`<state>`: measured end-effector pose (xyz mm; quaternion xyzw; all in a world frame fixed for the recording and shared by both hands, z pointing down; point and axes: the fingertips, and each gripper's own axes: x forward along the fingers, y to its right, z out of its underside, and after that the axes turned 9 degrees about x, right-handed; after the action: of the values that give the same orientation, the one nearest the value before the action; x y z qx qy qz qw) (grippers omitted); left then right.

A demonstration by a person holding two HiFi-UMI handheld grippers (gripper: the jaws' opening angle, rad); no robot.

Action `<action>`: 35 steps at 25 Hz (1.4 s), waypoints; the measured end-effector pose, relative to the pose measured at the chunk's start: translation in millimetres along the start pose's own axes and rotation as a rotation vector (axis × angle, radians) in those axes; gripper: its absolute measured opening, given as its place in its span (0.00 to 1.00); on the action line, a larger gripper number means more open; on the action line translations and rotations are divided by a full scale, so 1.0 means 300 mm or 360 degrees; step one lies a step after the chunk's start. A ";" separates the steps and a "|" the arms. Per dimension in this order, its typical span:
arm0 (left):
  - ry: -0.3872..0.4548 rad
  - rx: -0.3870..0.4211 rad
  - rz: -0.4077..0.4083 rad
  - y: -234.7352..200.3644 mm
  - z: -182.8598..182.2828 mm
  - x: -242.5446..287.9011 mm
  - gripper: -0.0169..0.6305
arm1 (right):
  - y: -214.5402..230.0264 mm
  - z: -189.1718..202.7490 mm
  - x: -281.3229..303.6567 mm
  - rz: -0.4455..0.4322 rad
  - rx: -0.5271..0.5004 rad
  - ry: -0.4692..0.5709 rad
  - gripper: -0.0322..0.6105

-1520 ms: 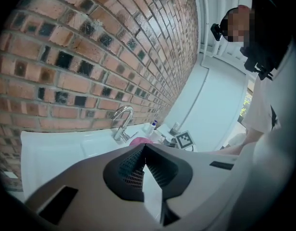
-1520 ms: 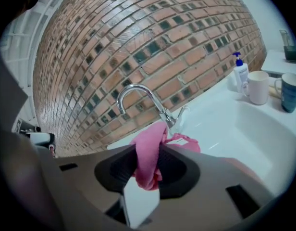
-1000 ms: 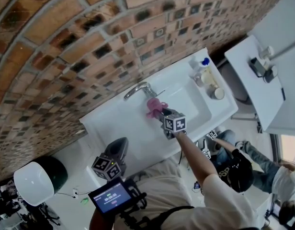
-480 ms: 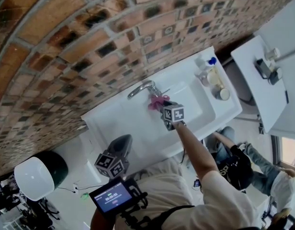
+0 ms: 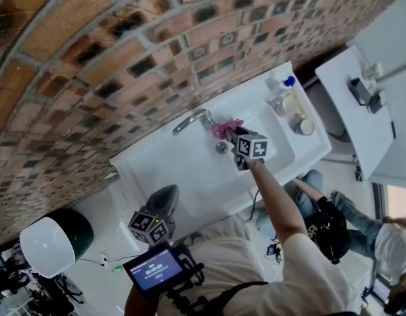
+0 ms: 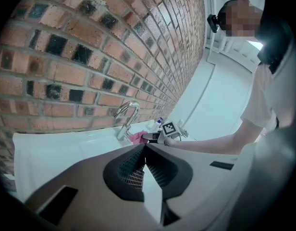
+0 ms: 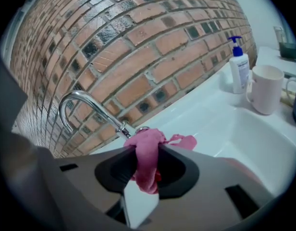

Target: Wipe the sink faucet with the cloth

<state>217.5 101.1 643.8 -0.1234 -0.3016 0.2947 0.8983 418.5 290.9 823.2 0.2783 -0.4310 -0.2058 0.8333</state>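
The chrome curved faucet [image 5: 190, 119] stands at the back of the white sink [image 5: 183, 176], against the brick wall. My right gripper [image 5: 237, 137] is shut on a pink cloth [image 5: 226, 128], which it holds just right of the faucet's base. In the right gripper view the cloth [image 7: 147, 158] bunches between the jaws, with the faucet [image 7: 85, 105] close ahead on the left. My left gripper [image 5: 160, 206] hangs back below the sink's front edge, jaws together and empty [image 6: 144, 160]. From there it looks at the faucet [image 6: 126, 117] and the cloth [image 6: 137, 137].
A soap bottle [image 5: 280, 84] and a mug [image 5: 300, 126] stand on the sink's right end, and both the bottle [image 7: 239, 66] and the mug [image 7: 265, 88] show in the right gripper view. The drain [image 5: 221, 147] shows in the basin. Another person [image 5: 321, 222] sits at lower right, near a white counter [image 5: 361, 117].
My right gripper has carried the pink cloth up and to the right, from under the spout to beside the faucet's base. The left gripper has barely moved.
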 end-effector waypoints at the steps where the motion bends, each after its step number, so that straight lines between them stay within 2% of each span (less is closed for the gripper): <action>1: -0.0002 0.0004 0.0007 0.005 0.001 0.001 0.00 | 0.002 -0.012 -0.007 0.0004 -0.0008 0.0002 0.26; 5: -0.0011 0.0019 0.0041 0.032 -0.002 0.010 0.00 | -0.006 -0.087 -0.047 -0.0006 -0.0020 0.0071 0.26; 9: -0.0019 0.0026 0.0066 0.053 0.006 0.016 0.00 | -0.123 -0.299 -0.175 -0.0253 0.0067 0.0377 0.25; 11: -0.0017 0.0037 0.0073 0.065 0.008 0.016 0.00 | -0.196 -0.394 -0.251 -0.0315 0.0031 0.0492 0.25; 13: -0.0008 0.0042 0.0076 0.077 0.007 0.014 0.00 | -0.251 -0.433 -0.317 -0.0344 -0.0047 0.0544 0.25; 16: 0.0008 0.0039 0.0085 0.092 0.000 0.009 0.00 | -0.291 -0.379 -0.375 -0.0312 -0.0228 0.0505 0.25; 22: 0.0030 0.0036 0.0088 0.085 0.003 -0.010 0.00 | -0.255 -0.088 -0.381 -0.0100 -0.0537 0.0237 0.25; 24: 0.0034 0.0021 0.0080 0.077 0.015 -0.027 0.00 | -0.279 0.023 -0.358 -0.0067 -0.0683 0.0124 0.25; 29: 0.0049 -0.0001 0.0059 0.068 0.033 -0.056 0.00 | -0.342 0.231 -0.250 0.0048 -0.1195 -0.0142 0.25; 31: 0.0057 0.0010 0.0050 0.058 0.030 -0.069 0.00 | -0.357 0.257 -0.188 0.0161 -0.1445 -0.0219 0.25; 35: 0.0083 -0.0007 0.0012 0.026 0.038 -0.110 0.00 | -0.376 0.211 -0.051 0.0501 -0.1982 -0.0294 0.25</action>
<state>185.8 87.9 634.1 -0.1342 -0.2785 0.2941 0.9044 345.8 195.9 771.7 -0.3423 -0.3366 -0.3155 0.8185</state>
